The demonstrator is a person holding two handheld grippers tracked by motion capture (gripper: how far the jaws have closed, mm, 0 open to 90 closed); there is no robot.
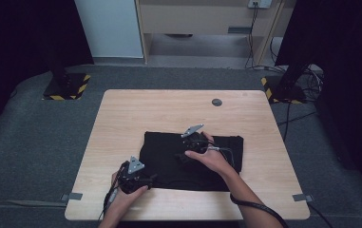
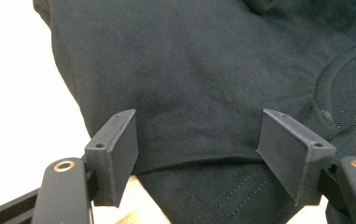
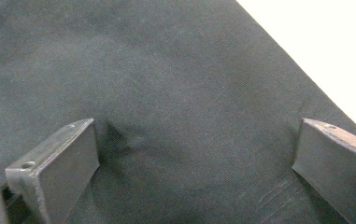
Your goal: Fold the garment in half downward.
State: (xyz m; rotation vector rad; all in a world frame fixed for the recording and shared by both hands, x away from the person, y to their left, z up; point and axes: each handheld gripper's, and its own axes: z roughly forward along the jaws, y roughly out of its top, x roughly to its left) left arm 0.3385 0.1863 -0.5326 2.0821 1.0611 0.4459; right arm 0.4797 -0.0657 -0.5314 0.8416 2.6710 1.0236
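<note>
A black garment [image 1: 169, 164] lies folded flat on the near half of the wooden table [image 1: 121, 109]. My left gripper [image 1: 150, 179] sits at the garment's near left corner. In the left gripper view its jaws [image 2: 196, 116] stand apart over a stitched hem of the cloth [image 2: 189, 70], with no pad pressing on it. My right gripper [image 1: 182, 159] is over the middle of the garment and tilts down onto it. Its jaws [image 3: 196, 123] stand wide, resting on the flat cloth [image 3: 166, 70] near one edge, with a small pucker beside the left pad [image 3: 68, 158].
A round grey cap [image 1: 216, 102] sits in the tabletop at the far side. Two stands with yellow-and-black striped bases [image 1: 67, 88] [image 1: 283, 90] flank the table's far corners, with cables on the floor at the right. Grey clamps [image 1: 74, 196] [image 1: 302, 197] sit on the near edge.
</note>
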